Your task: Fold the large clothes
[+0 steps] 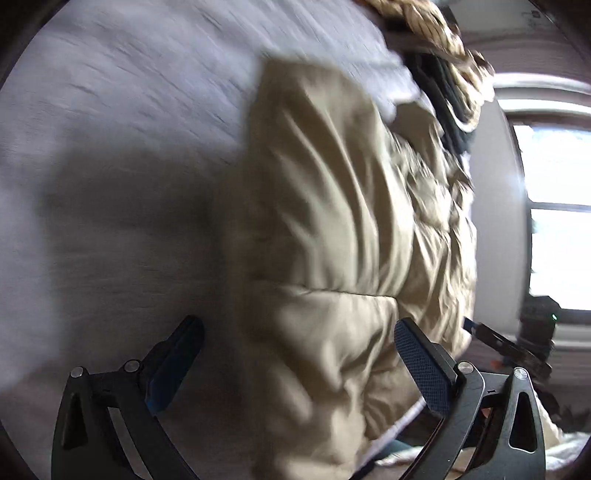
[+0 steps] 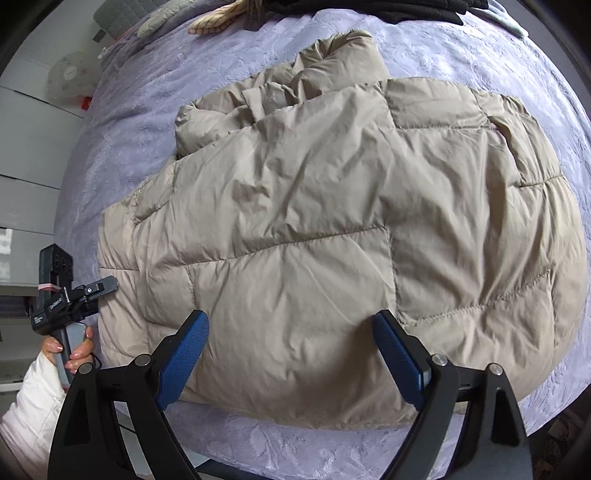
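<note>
A beige quilted puffer jacket (image 2: 332, 221) lies folded over on a lavender bedspread (image 2: 129, 129). My right gripper (image 2: 291, 350) is open and empty, hovering over the jacket's near edge with its blue pads apart. My left gripper (image 1: 299, 354) is open and empty in the blurred left wrist view, over the jacket's (image 1: 332, 221) edge, one finger above the bedspread (image 1: 110, 147). The left gripper also shows in the right wrist view (image 2: 107, 284), at the jacket's left edge, held by a hand.
Dark clothes (image 2: 369, 11) and a tan knitted item (image 2: 218, 18) lie at the bed's far end. A white wall (image 2: 29, 147) is left of the bed. A bright window (image 1: 554, 221) is at the right of the left wrist view.
</note>
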`<state>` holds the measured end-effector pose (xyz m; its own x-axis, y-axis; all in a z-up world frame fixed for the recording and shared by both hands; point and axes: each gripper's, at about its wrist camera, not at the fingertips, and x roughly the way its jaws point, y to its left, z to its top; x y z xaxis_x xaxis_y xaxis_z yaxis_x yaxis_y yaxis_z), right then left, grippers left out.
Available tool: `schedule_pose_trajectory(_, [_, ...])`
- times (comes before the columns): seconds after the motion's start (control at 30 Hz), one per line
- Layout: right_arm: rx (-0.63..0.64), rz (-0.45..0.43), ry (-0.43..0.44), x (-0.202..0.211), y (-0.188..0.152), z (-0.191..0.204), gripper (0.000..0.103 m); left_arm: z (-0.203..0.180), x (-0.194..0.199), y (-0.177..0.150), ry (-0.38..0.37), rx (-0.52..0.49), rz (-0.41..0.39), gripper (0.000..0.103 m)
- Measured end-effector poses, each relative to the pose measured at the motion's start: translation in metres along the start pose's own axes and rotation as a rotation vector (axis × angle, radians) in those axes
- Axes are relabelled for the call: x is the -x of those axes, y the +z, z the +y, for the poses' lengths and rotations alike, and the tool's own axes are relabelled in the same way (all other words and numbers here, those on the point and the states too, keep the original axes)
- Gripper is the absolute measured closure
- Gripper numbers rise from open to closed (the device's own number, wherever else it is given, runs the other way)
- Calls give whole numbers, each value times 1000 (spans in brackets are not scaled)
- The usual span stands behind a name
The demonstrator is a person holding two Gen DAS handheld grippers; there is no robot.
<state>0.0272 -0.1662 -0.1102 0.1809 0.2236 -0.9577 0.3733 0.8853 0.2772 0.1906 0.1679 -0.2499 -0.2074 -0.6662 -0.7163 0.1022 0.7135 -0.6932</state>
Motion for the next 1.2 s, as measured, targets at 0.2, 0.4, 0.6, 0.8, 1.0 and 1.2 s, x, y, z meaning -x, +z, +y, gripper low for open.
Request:
schedule_pose_trajectory(0.2, [5,-23,-6,4,-1,8,11,-19,-46,4,28,-88,114,5])
schedule_pose_trajectory(0.4, [28,-123,-46,13,3,18,11,-34,-43,1,-64,-122,115,72])
schedule_pose_trajectory(0.6, [102,-210,-52,-3,32,25,92,-58,-18,-14,-78,-120,77,78])
schedule_pose_trajectory(0.8, [99,-205,-34,-48,73,17,93,-121,10,-35,-87,-182,26,78])
schedule_pose_trajectory(1.0, [-28,-111,58,-82,97,-11,103,-200,5,-51,-67,-248,6,78])
schedule_pose_trajectory(1.2, [-116,-57,153,-81,103,-30,103,-252,-19,-58,-27,-223,-3,78])
